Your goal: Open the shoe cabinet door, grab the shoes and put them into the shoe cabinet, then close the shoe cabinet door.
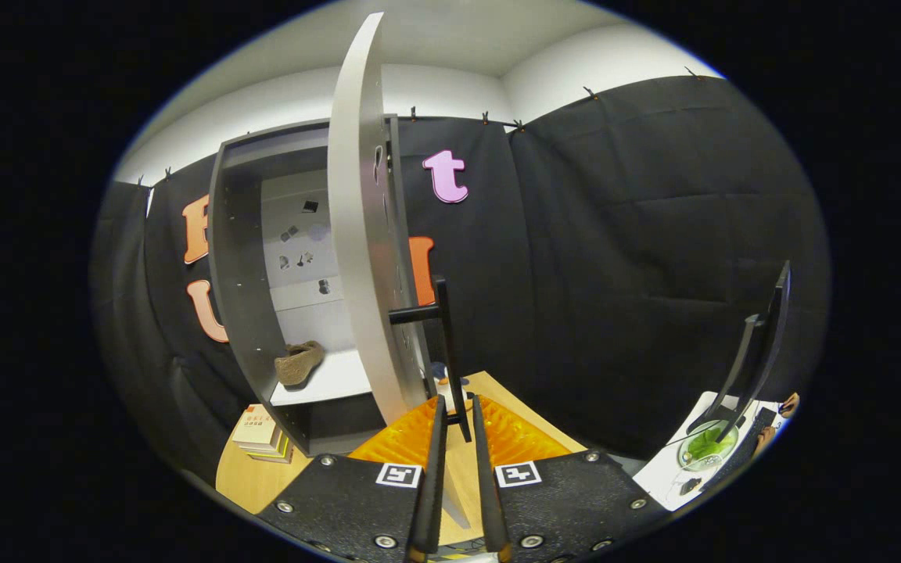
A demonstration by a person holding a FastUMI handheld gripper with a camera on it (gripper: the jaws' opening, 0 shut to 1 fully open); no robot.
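Note:
The grey shoe cabinet [243, 266] stands open on the wooden table. Its door [357, 234] is swung out towards me and I see it nearly edge-on. A brown shoe [299, 362] lies on the white shelf [333, 379] inside. The door's black bar handle [450, 352] sticks out on the right side of the door. The handle's lower end reaches down between my fingertips. My gripper [457, 403] has its fingers a narrow gap apart around that end, with a slit of table showing on each side of the bar, so they do not press on it.
A stack of books [261, 434] lies at the cabinet's foot on the wooden table [243, 477]. To the right stands a white table [673, 469] with a monitor [759, 344], a green-filled glass bowl [707, 446] and a person's hand [788, 405]. Black cloth walls close in behind.

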